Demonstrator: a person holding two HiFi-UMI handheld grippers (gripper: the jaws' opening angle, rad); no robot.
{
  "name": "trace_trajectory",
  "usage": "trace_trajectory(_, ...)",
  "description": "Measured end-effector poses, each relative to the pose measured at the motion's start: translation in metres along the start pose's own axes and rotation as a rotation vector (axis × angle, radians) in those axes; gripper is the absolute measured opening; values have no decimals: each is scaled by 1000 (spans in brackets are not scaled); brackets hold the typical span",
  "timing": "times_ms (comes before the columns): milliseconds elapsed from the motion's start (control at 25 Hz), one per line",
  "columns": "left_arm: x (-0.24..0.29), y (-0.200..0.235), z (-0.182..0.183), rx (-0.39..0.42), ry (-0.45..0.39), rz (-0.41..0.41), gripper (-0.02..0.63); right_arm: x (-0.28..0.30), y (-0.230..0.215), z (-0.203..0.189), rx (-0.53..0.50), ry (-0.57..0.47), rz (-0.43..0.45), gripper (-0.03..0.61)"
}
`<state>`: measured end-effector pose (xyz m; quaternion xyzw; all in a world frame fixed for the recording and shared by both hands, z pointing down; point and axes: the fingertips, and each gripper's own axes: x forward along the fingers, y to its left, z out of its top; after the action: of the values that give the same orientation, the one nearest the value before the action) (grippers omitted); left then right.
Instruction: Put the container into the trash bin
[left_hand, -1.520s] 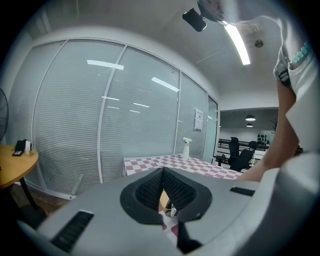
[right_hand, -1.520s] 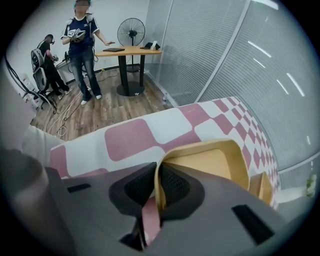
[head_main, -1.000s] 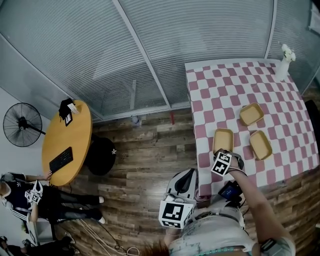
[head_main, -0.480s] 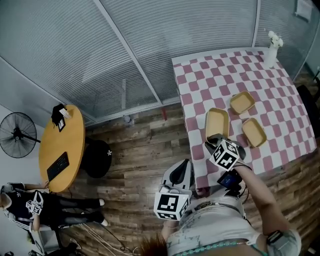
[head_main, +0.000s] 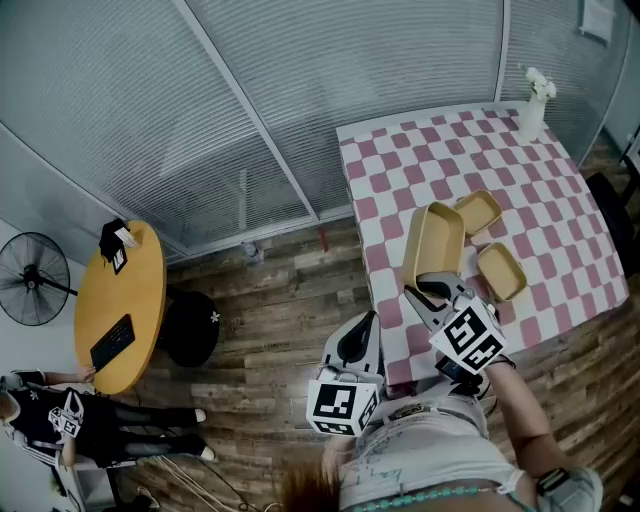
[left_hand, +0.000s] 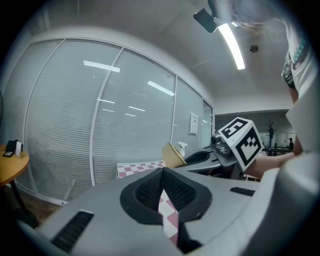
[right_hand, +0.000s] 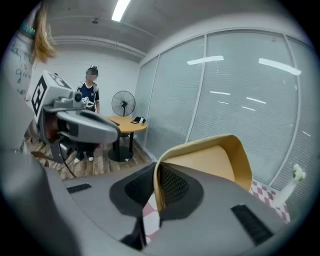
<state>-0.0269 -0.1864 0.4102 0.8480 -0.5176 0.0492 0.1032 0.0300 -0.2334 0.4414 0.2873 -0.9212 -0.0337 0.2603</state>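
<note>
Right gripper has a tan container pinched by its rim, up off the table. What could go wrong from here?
1. The right gripper pinches only the thin rim of the container, which hangs tilted, so it could slip or swing.
2. A second container and a third container lie close by on the table; a drop might knock them.
3. No trash bin shows in any view, so the carry path is unclear.

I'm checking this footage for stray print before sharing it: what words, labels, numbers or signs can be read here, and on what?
No text can be read in any view.
Left marker cube: black-and-white square pattern only, no letters.
Right marker cube: the same kind of pattern, no letters.
Wall sheet: too small to read.
Keyboard: keys too small to read.
</note>
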Motion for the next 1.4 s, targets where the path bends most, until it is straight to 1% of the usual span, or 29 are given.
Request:
trace_trajectory(120,4,-2,12,2,-31,-8,6,-16,-2,23,29,-73,-10,11)
trace_trajectory(320,6,-4,34,28,-85,-6,6,-39,-3,57,24,-142,-31,11)
trace_trajectory(480,7,-5,43,50,-97,-1,6,-50,-7,73,38,-193,-44,11)
trace_trajectory(600,10,-4,47,53,-107,10,6,-51,-10,77,59,-224,-37,11)
trace_trajectory(720,11,-8,46,61,-104,30,6,-55,-7,76,66,-242,0,11)
trace_trajectory(840,12,-11,48,66,-101,58,6,-58,-8,78,32,-251,45,9)
trace_trajectory(1040,11,-17,56,59,-137,122,6,-66,-11,83,-9,-283,98,9)
trace_trajectory(1200,8,-29,55,55,-152,199,6,-68,-5,76,-30,-309,201,9)
trace_trajectory(1400,-4,-31,48,67,-144,261,6,-69,11,73,-44,-324,285,9)
